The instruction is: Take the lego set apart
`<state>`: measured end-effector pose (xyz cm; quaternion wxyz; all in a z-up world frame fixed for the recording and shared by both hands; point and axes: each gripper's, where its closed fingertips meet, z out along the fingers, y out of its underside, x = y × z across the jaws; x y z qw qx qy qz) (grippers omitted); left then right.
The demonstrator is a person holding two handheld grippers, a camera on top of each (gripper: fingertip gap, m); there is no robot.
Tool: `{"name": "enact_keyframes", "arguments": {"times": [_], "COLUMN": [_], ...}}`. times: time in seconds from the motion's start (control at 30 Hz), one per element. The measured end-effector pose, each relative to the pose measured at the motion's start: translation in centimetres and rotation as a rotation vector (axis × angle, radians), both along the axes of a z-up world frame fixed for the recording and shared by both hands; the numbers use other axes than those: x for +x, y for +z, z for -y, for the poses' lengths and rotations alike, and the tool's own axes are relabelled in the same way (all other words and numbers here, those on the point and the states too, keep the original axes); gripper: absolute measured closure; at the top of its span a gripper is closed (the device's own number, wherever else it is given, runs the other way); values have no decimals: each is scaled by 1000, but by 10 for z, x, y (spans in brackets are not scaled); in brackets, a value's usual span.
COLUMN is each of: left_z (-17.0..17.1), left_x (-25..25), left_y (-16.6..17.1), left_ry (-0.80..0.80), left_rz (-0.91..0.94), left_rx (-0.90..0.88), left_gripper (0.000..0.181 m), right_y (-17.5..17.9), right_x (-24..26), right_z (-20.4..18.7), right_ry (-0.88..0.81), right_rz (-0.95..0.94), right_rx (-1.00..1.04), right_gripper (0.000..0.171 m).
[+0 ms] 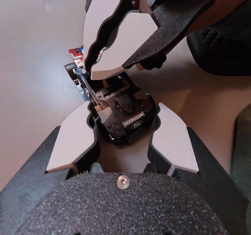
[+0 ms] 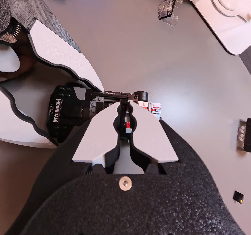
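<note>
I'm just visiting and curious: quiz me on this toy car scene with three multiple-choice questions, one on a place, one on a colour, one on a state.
1. Where does the left gripper sit?
A. around the lego car's black end
B. over the loose windshield piece
C. off the table

2. What colour is the car's visible wheel?
A. red
B. black
C. white

3. How is the right gripper?
A. wide open
B. lying flat on the table
C. nearly closed over the car's middle

Answers: 1 A, its fingers flank that end. 2 B, the wheel is black. 3 C, only a narrow gap shows between the tips.
</note>
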<state>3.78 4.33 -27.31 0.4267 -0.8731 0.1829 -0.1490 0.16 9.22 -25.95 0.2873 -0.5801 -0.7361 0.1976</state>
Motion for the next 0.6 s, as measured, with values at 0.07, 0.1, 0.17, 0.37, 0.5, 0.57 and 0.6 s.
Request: {"name": "enact_keyframes", "arguments": {"times": [0.07,0.1,0.17,0.37,0.5,0.57,0.6], "left_z": [0,0,0,0,0,0,0], "left_x": [0,0,0,0,0,0,0], "left_y": [0,0,0,0,0,-1,-1], "left_ry": [1,1,2,2,-6,-6,-6], "left_rz": [2,1,2,5,4,5,6], "left_rx": [-1,-1,-1,-2,-3,-4,-5], "left_gripper": [95,95,95,95,95,95,95], "right_y": [0,0,1,1,0,1,1], "right_x": [0,0,-1,-2,-2,-2,-2], "right_z": [0,0,1,0,2,2,2], "right_ry": [4,3,-7,-8,9,22,31], "right_rz": [-6,-11,-31,-47,-46,-59,-70], "right_rx": [33,39,20,42,78,97,125], "right_gripper": [162,162,161,161,163,163,164]}}
